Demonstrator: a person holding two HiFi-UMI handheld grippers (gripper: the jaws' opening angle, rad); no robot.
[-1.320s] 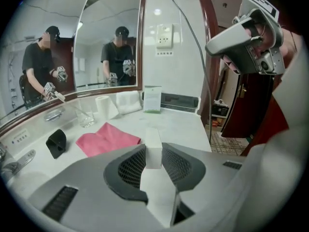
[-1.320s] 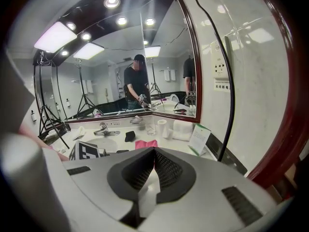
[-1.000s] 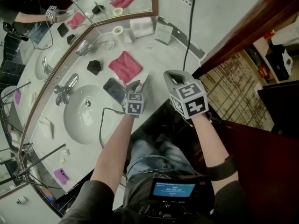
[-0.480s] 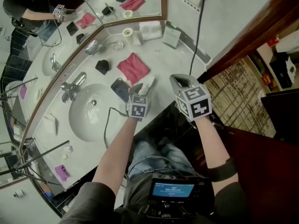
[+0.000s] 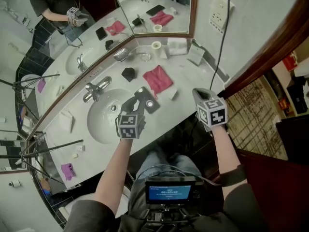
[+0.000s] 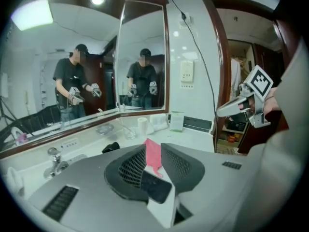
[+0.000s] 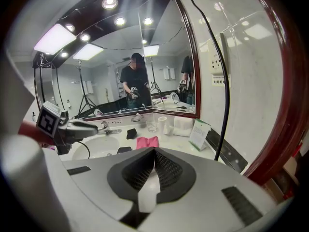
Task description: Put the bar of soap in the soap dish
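Head view alone: soap [image 5: 173, 94] just beside pink cloth [image 5: 158, 79]. Left gripper [image 6: 153, 151] narrowly spread, just closing, empty, drawn away from soap since earlier; right gripper [image 7: 154, 153] pressed together.

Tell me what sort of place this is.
A bathroom, perhaps a hotel's: a washbasin with a chrome tap in a white counter, a corner mirror behind it, and a toilet roll.

Pink on white, black accents.
Your worktop [image 5: 193, 76] is white; the folded cloth [image 5: 158, 79] is pink-red, the phone [image 5: 147, 98] black, the mirror frame [image 5: 193, 8] reddish-brown.
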